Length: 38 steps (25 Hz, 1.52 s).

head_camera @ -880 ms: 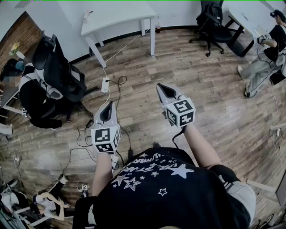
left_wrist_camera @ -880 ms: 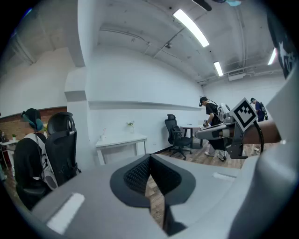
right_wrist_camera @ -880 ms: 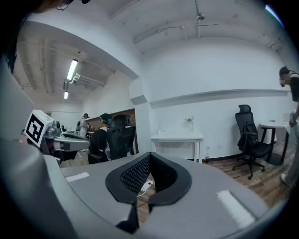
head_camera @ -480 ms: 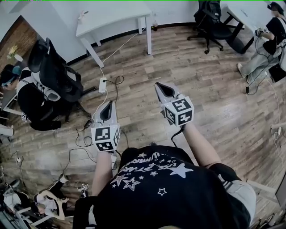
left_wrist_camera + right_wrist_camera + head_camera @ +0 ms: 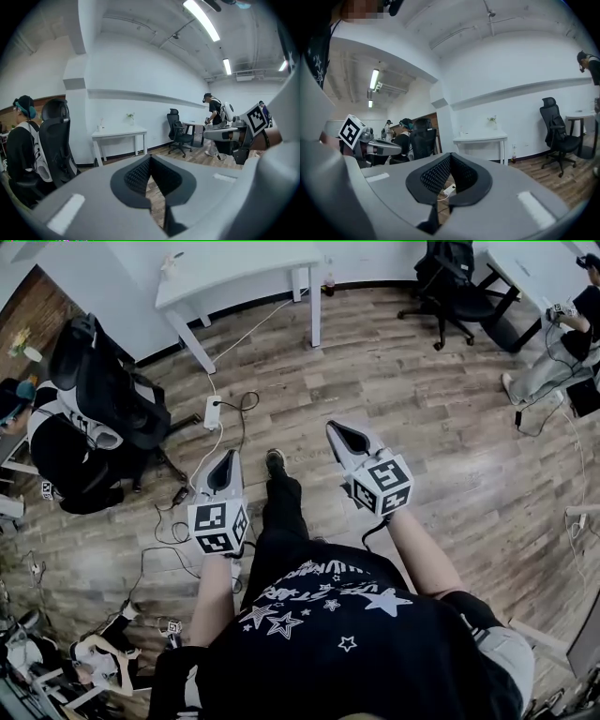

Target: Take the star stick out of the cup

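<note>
No cup and no star stick can be made out in any view. In the head view my left gripper [image 5: 228, 455] is held over the wooden floor, jaws shut, nothing between them. My right gripper [image 5: 335, 426] is held a little further forward on the right, also shut and empty. In the left gripper view the pads of the left gripper [image 5: 150, 157] meet at the tip. The right gripper view shows the right gripper [image 5: 450, 155] shut the same way. Both point toward a white table [image 5: 234, 273] by the far wall.
Small objects stand on the white table [image 5: 119, 134], too small to tell apart. A seated person in a black chair [image 5: 89, 399] is on the left. A power strip with cables [image 5: 212, 413] lies on the floor. Another office chair [image 5: 450, 282] and a person [image 5: 562, 343] are at the far right.
The person holding the grippers has stepped a leg and shoe forward between the two grippers. Both grippers stay shut and empty and have barely shifted.
</note>
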### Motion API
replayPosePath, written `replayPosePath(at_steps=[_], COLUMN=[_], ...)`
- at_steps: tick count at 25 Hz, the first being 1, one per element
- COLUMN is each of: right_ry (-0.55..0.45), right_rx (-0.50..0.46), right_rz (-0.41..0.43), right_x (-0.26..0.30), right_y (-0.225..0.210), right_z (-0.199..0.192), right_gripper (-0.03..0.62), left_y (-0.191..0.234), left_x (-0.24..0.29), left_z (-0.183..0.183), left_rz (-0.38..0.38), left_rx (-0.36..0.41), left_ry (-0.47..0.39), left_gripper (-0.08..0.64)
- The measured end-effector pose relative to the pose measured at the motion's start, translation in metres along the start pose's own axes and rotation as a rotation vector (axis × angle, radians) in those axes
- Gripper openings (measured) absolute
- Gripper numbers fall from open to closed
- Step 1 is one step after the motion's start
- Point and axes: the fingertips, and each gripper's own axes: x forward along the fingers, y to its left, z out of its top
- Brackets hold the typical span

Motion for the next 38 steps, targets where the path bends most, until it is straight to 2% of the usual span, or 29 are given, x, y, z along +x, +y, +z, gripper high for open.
replayPosePath(at_steps=[5, 10, 13, 16, 23, 28, 33, 38], right_ry=[0.032, 0.041, 0.064, 0.098, 0.132, 0.136, 0.143, 0.140], right_rx=[0.009, 0.033, 0.033, 0.072, 0.088, 0.088, 0.081, 0.062], right_rz=[-0.058, -0.127, -0.136, -0.150, -0.114, -0.087, -0.068, -0.013], right_x=[0.044, 0.114, 0.167, 0.224, 0.373, 0.452, 0.496, 0.531], right_y=[-0.053, -0.114, -0.145, -0.172, -0.212, -0.222, -0.231, -0.229], right_z=[0.002, 0.016, 0.025, 0.027, 0.058, 0.083, 0.092, 0.099], right_gripper=[0.015, 0.016, 0.015, 0.016, 0.017, 0.017, 0.017, 0.016], left_y=[0.014, 0.043, 0.072, 0.105, 0.187, 0.242, 0.268, 0.290], left_x=[0.069, 0.156, 0.213, 0.268, 0.371, 0.411, 0.434, 0.444], left_z=[0.013, 0.028, 0.044, 0.056, 0.098, 0.110, 0.116, 0.117], left_rz=[-0.042, -0.095, -0.107, -0.110, -0.107, -0.073, -0.059, -0.021], left_rx=[-0.005, 0.003, -0.014, -0.022, 0.000, -0.042, -0.046, -0.068], left_ry=[-0.005, 0.016, 0.023, 0.053, 0.061, 0.084, 0.087, 0.094], left_gripper=[0.002, 0.002, 0.002, 0.002, 0.002, 0.002, 0.002, 0.002])
